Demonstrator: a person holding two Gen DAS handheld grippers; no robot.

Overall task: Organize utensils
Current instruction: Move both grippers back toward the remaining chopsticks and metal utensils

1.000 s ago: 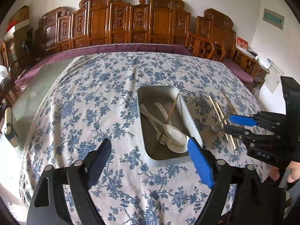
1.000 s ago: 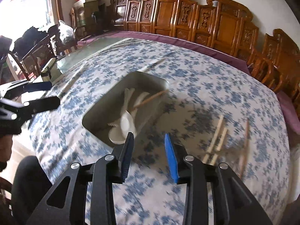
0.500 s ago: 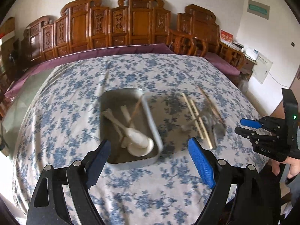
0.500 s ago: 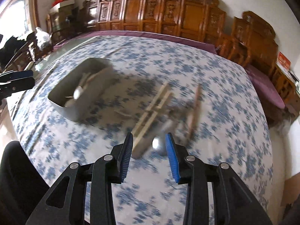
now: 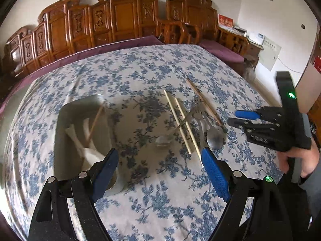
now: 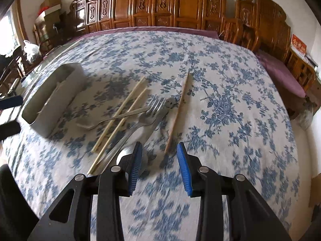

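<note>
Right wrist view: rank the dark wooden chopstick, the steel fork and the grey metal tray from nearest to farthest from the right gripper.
1. Dark wooden chopstick: its near end lies just ahead of the right gripper, between the blue pads.
2. Steel fork: farther up the cloth, left of the chopstick.
3. Grey metal tray: far left, beyond the pale chopstick pair.

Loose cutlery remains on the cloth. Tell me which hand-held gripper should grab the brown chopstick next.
Right. The right hand-held gripper hangs open just short of the brown chopstick's near tip, with nothing between its jaws. The left hand-held gripper, also open and empty, sits nearer the metal tray, with the pale chopsticks in between.
</note>
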